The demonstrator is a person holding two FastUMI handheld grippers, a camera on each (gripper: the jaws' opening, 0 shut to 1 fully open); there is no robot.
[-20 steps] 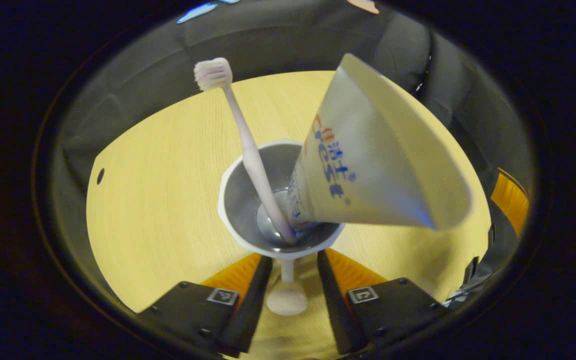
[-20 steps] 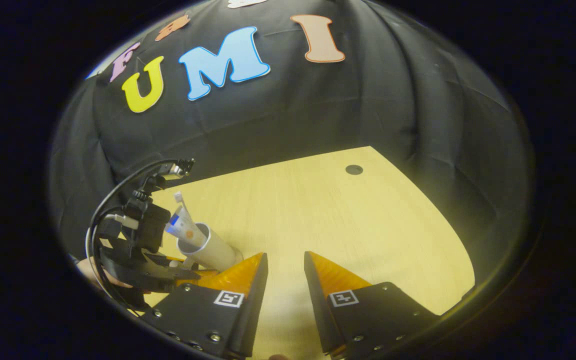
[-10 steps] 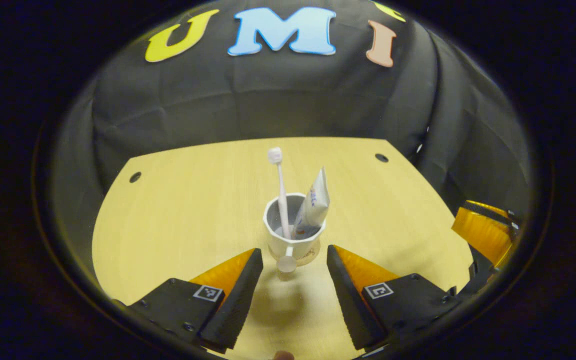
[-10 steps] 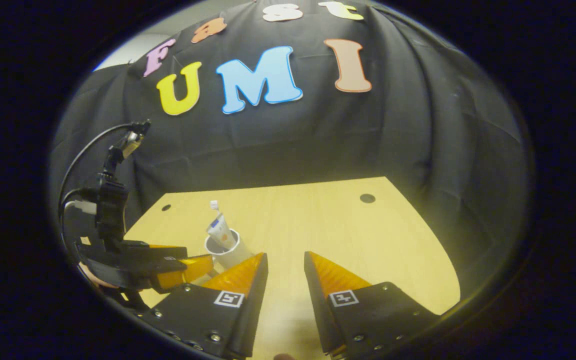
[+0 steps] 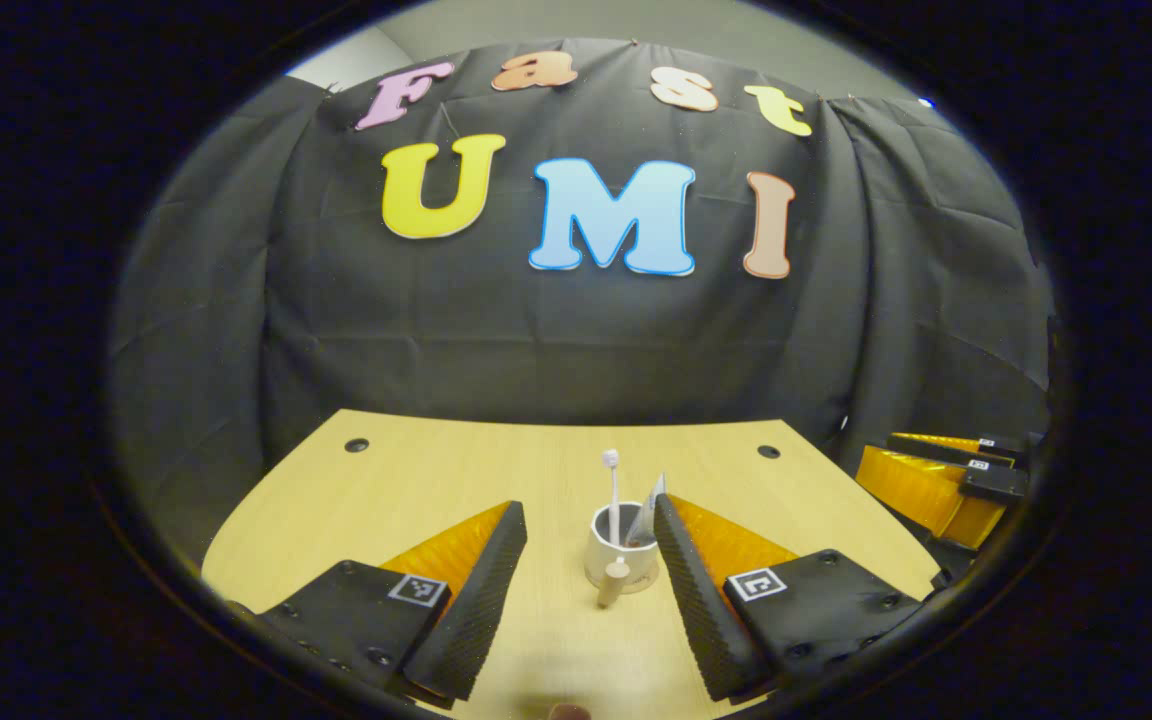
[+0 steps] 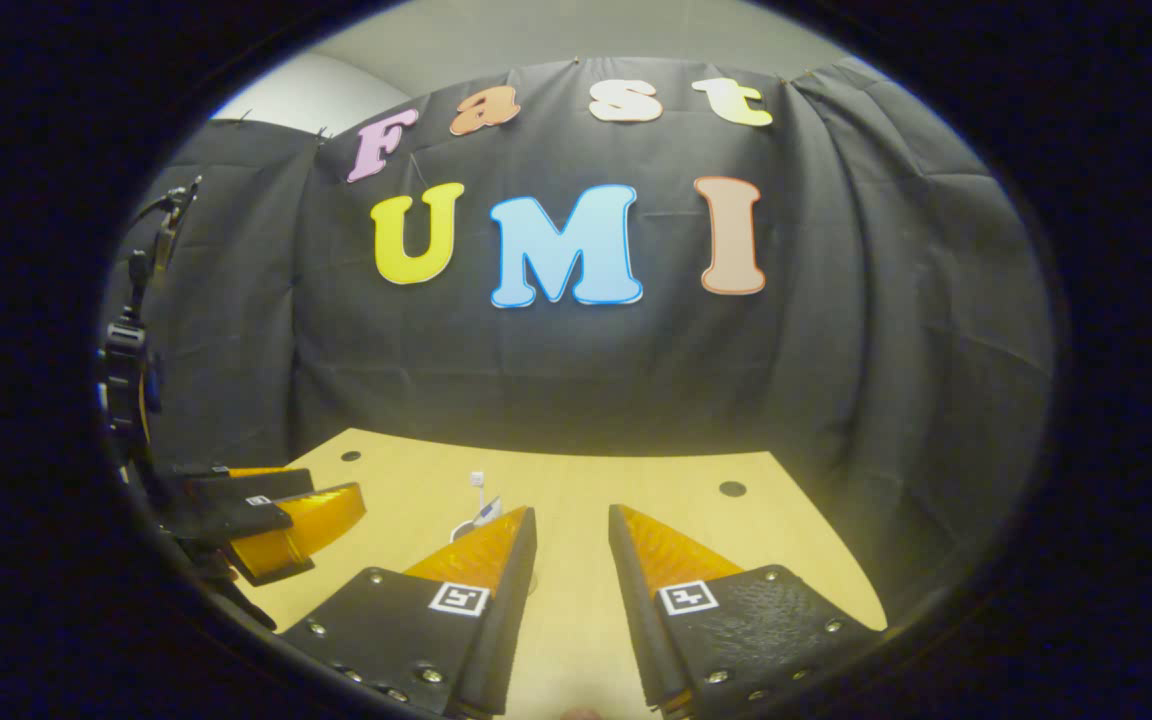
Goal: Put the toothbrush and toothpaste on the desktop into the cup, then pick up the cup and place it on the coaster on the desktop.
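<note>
From my left tool I look level across the table, and the cup stands upright on it just ahead, between my spread fingers and nearer the right one, touching neither. My fingers stand wide apart and grip nothing. The toothbrush stands in the cup almost vertical, bristles at the top, and the toothpaste leans beside it, its flat end up and tilted toward my right finger. I cannot make out a coaster under the cup. At the far right edge I see the other tool's fingers. From my right tool, its fingers parted by a narrow gap and empty, the cup's rim peeks out behind my left finger with the brush head above it; the left tool sits well off to the left. A second ago I was looking straight down into the cup from close above; since then I have backed off and levelled out, and the cup now looks small and distant.
</note>
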